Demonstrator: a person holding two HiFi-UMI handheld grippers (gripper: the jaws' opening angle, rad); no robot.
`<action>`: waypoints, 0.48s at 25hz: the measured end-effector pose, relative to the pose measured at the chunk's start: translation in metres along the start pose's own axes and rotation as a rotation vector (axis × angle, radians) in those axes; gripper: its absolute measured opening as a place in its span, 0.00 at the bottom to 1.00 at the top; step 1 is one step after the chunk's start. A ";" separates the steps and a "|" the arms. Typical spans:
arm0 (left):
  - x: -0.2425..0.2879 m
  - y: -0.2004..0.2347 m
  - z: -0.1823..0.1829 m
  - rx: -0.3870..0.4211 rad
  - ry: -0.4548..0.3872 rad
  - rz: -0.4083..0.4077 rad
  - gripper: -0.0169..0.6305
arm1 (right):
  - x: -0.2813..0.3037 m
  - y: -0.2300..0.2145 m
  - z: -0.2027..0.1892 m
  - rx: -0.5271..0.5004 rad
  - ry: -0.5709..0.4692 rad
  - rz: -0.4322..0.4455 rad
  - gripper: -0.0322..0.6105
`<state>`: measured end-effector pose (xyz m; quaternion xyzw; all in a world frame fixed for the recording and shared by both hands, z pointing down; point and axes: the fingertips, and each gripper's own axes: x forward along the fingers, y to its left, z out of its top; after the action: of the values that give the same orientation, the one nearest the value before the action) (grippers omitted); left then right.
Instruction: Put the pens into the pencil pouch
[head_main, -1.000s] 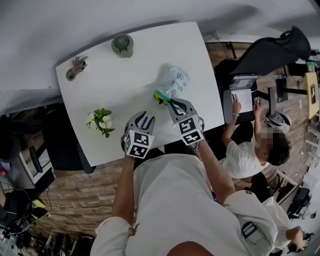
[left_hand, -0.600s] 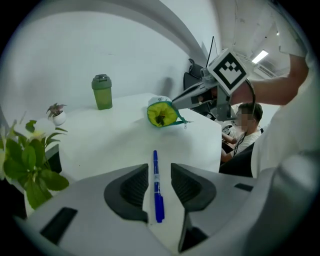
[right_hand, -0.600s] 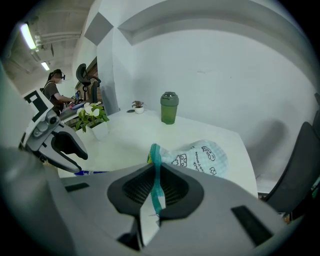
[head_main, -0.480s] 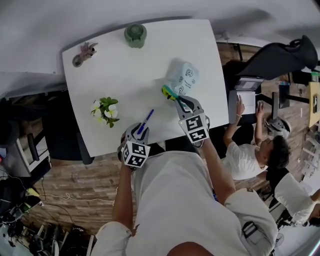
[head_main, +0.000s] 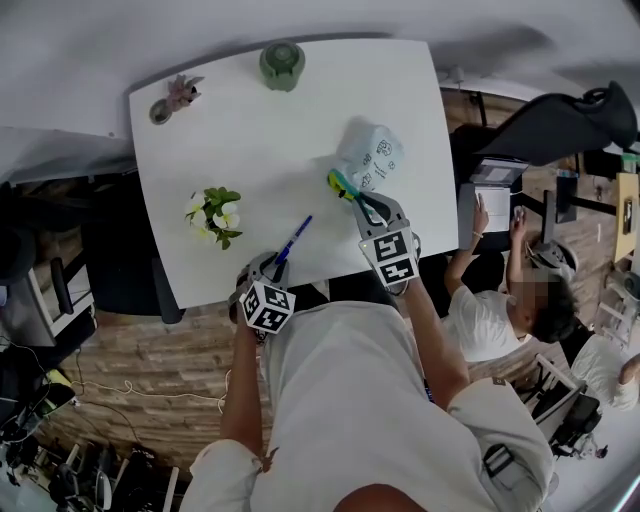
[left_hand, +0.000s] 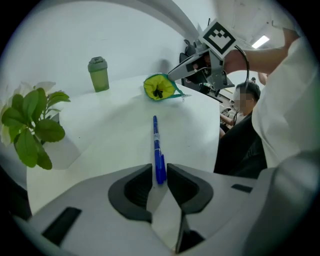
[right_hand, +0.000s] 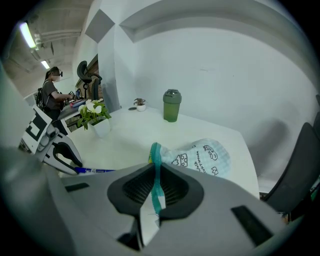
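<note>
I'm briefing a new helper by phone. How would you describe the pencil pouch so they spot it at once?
Look at the white table, toward its right side. There lies the pencil pouch, with the right gripper shut on its teal-edged mouth. Nothing else there is fabric: pale blue, with small cartoon prints and a yellow lining.

The left hand-held gripper (head_main: 274, 264) has drawn back along the pen (head_main: 296, 236) toward the near edge of the worktop (head_main: 260, 130) and has sunk lower. A second ago the pen lay mostly covered between its jaws. Now nearly the whole barrel lies exposed ahead of them, with only its near end between the pads. The jaws, earlier well apart, have just been closing and now stand against that end on both sides.
</note>
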<state>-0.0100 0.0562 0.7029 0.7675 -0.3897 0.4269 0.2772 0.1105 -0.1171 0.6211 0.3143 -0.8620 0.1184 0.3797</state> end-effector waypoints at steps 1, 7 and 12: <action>0.000 0.000 0.000 0.010 0.003 0.002 0.16 | 0.000 0.000 0.000 0.000 0.001 0.000 0.11; 0.000 0.002 0.000 0.006 0.007 -0.020 0.11 | 0.001 0.000 -0.001 0.002 0.004 -0.003 0.11; -0.008 0.002 0.013 0.012 -0.024 -0.025 0.11 | -0.001 -0.003 0.001 0.003 -0.005 -0.005 0.11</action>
<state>-0.0087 0.0482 0.6895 0.7790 -0.3806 0.4167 0.2733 0.1125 -0.1192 0.6194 0.3172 -0.8619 0.1178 0.3776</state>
